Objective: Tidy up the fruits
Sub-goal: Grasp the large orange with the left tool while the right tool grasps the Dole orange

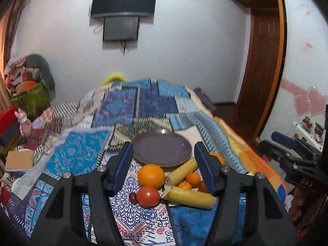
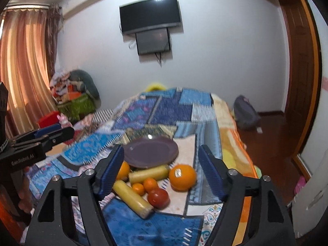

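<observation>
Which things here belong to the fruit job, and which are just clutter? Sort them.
For the job:
purple plate
large orange
tomato
two bananas
small oranges
left tongs, right tongs, both open

Just lying about:
wall TV
patchwork bedspread
backpack

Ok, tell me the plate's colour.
The plate is dull purple-brown, plain; the left wrist view shows it best.
</observation>
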The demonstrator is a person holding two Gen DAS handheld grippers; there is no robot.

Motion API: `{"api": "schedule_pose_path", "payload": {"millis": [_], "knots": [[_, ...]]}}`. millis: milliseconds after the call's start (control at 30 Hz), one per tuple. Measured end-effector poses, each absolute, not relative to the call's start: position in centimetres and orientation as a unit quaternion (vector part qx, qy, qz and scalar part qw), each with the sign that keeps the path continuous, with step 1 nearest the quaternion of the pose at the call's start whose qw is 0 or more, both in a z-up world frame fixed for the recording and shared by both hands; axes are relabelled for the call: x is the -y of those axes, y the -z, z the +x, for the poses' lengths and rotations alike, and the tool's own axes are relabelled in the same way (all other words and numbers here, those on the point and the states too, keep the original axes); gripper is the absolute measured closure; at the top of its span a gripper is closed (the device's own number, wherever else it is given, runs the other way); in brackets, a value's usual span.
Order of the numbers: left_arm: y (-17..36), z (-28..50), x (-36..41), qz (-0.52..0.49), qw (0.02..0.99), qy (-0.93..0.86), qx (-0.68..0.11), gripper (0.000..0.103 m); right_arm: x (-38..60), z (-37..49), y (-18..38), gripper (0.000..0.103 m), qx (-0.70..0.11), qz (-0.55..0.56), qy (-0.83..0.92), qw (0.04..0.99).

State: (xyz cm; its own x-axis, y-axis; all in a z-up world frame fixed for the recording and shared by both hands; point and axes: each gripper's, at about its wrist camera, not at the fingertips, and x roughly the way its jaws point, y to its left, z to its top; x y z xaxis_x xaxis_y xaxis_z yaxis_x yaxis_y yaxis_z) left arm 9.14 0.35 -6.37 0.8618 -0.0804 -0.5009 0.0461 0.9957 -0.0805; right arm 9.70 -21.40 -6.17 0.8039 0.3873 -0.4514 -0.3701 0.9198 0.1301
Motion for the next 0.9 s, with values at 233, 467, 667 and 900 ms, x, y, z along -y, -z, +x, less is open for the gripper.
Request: {"api": "schedule_pose_path", "payload": {"millis": [233, 467, 667, 900], "knots": [[11.0, 13.8, -1.0, -0.039, 0.938, 0.041, -0.341, 0.043, 22.6, 13.5, 10.3, 0.036, -0.323, 0.026, -0.187, 0.927], [14.9, 17.5, -1.7, -0.041, 0.914, 0.039, -0.401, 0.043, 22.3, 16.6, 13.5, 0.036, -0.383, 0.017, -0.188, 0.904], [17.4, 20.0, -1.7, -0.04, 0.899, 0.047, -0.434, 0.043, 21.2, 19.2, 15.5, 0.036, -0.412, 0.006, -0.196, 0.89], [19.0, 21.6, -1.9, -0.046, 0.887, 0.044, -0.457, 0.043, 20.5, 20.7, 16.7, 0.036, -0.435, 0.006, -0.2, 0.878]]}}
